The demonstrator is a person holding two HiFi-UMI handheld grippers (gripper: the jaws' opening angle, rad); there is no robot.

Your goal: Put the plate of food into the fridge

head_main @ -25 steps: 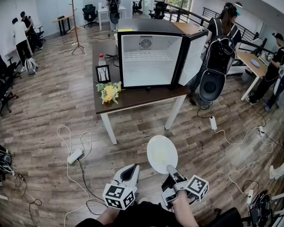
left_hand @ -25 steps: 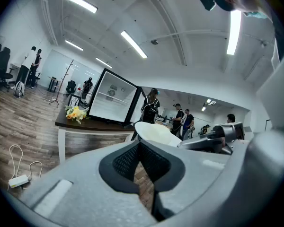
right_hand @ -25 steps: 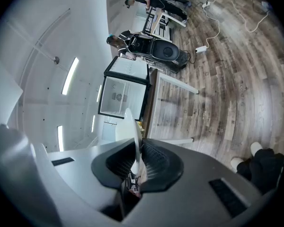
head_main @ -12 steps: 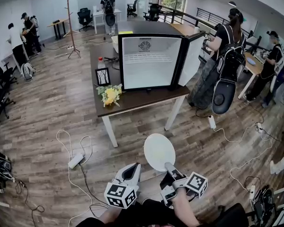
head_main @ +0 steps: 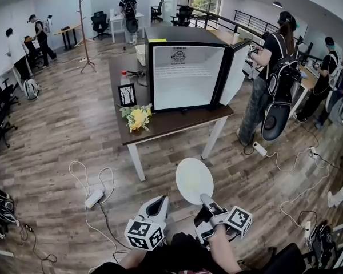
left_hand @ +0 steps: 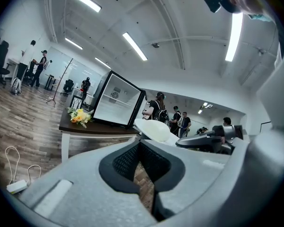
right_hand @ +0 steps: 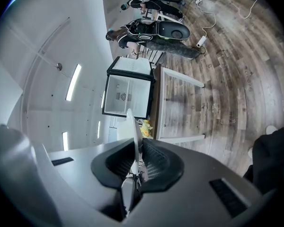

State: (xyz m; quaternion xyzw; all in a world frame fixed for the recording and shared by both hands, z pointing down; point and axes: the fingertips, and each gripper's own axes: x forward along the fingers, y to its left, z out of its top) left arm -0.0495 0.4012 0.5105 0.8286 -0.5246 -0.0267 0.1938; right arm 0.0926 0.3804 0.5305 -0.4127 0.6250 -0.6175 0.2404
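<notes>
A white plate (head_main: 194, 178) with a pale patch of food is held out level over the wooden floor. My right gripper (head_main: 204, 198) is shut on its near rim. In the right gripper view the plate (right_hand: 131, 124) runs edge-on between the pads (right_hand: 149, 160). My left gripper (head_main: 158, 201) hovers to the plate's left, shut and holding nothing; its view shows the plate (left_hand: 152, 129) just past its tips (left_hand: 139, 148). Ahead, the small black fridge (head_main: 186, 76) stands on the dark table (head_main: 177, 121), its door (head_main: 234, 70) swung open to the right and its white inside bare.
Yellow flowers (head_main: 136, 117), a picture frame (head_main: 126, 95) and a bottle (head_main: 123, 77) sit on the table's left part. A power strip (head_main: 94, 197) and white cables lie on the floor at left. A person with a backpack (head_main: 277, 79) stands right of the fridge door.
Both grippers and the plate have come nearer to the table and fridge. The person with the backpack has shifted a little at the right. The right gripper's hold on the plate is unchanged.
</notes>
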